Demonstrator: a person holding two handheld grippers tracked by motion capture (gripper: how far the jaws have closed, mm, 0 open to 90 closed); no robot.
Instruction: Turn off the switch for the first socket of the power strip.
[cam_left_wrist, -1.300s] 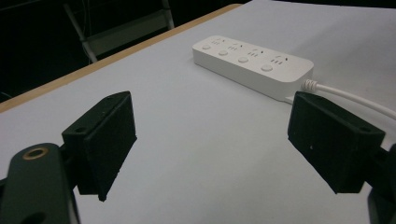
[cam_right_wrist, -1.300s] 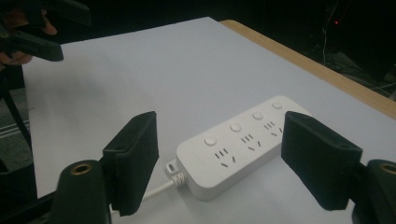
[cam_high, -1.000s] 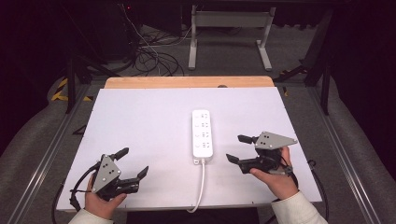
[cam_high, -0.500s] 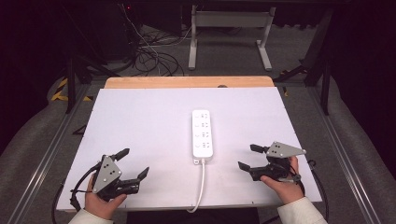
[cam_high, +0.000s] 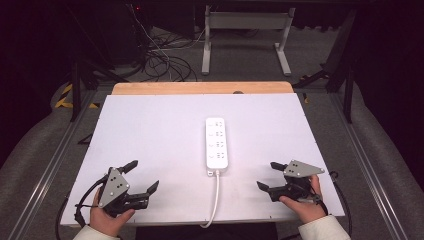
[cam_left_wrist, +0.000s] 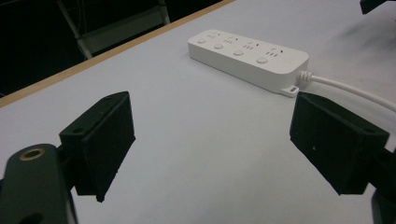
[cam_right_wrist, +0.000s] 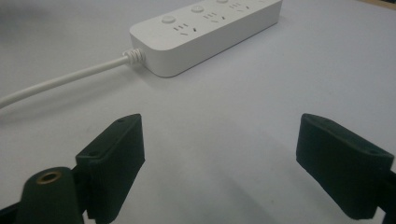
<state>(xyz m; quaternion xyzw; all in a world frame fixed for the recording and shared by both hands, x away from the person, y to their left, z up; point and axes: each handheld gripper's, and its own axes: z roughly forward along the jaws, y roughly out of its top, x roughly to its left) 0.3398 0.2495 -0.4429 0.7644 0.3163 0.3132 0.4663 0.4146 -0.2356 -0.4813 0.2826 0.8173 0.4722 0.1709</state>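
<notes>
A white power strip (cam_high: 217, 142) lies lengthwise in the middle of the white table (cam_high: 160, 135); its white cable (cam_high: 215, 200) runs off the front edge. Both gripper views show the strip (cam_left_wrist: 247, 53) (cam_right_wrist: 205, 32) ahead of the jaws. My left gripper (cam_high: 142, 176) sits near the front left corner, open, with nothing between its jaws. My right gripper (cam_high: 270, 175) rests low near the front right, open and empty, its jaws pointing left toward the cable.
A wooden strip (cam_high: 200, 88) edges the table's far side. Behind it stand a metal frame (cam_high: 245, 35) and tangled cables (cam_high: 160, 60) on the floor. Metal rails (cam_high: 45, 175) run along both table sides.
My right gripper has drawn back toward the front edge and dropped lower. The left gripper has stayed put.
</notes>
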